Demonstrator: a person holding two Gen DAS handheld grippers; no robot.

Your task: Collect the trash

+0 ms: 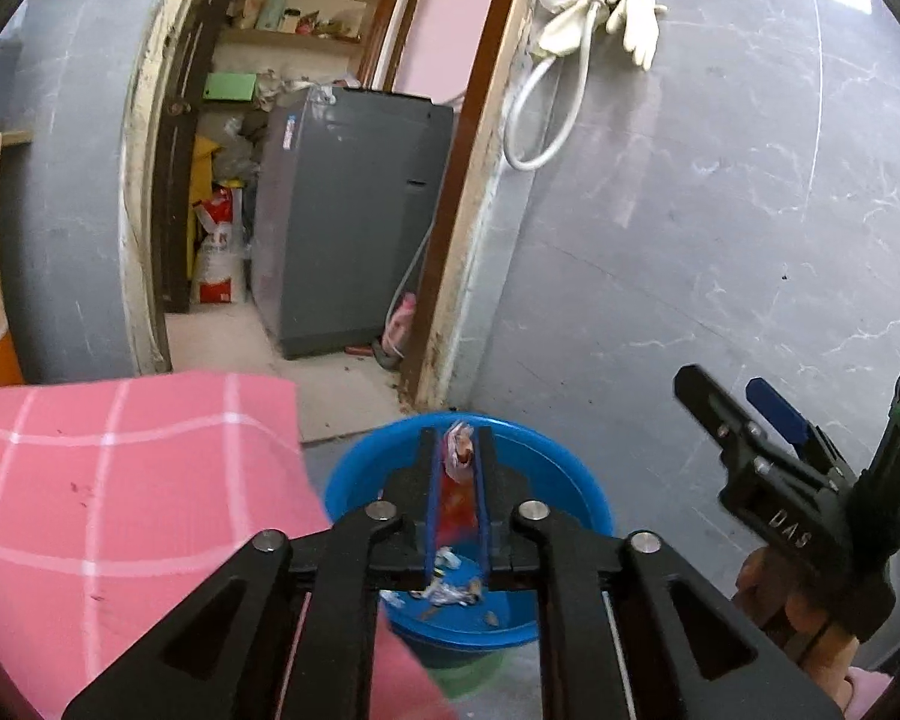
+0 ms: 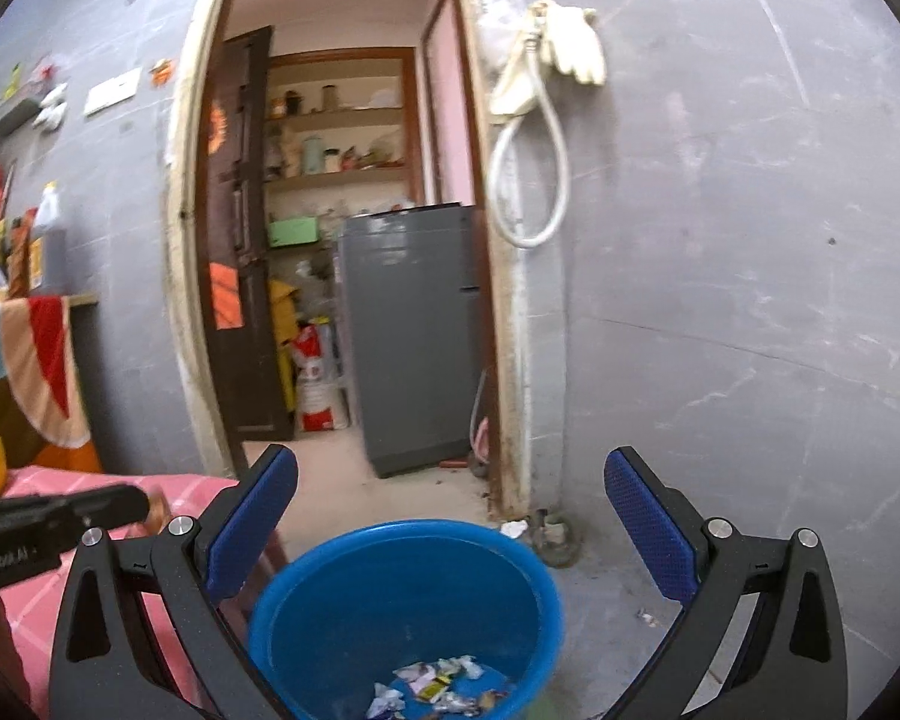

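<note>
A blue bucket point(image 1: 570, 483) point(image 2: 342, 594) stands on the floor beside a pink checked table. Several crumpled wrappers point(image 2: 438, 687) lie at its bottom. My left gripper point(image 1: 457, 450) hangs over the bucket, shut on a red and white wrapper point(image 1: 459, 462) that shows between its blue pads. My right gripper point(image 2: 450, 516) is open above the bucket's near rim with nothing between its fingers. It also appears at the right of the left wrist view as the right gripper point(image 1: 744, 402), held by a hand point(image 1: 780, 600).
The pink checked tablecloth point(image 1: 108, 498) covers the table to the left of the bucket. A grey marble wall point(image 1: 720, 240) rises behind, with gloves point(image 1: 624, 12) and a hose hanging on it. An open doorway shows a grey appliance point(image 1: 342, 216). A scrap point(image 2: 513, 529) lies by the doorframe.
</note>
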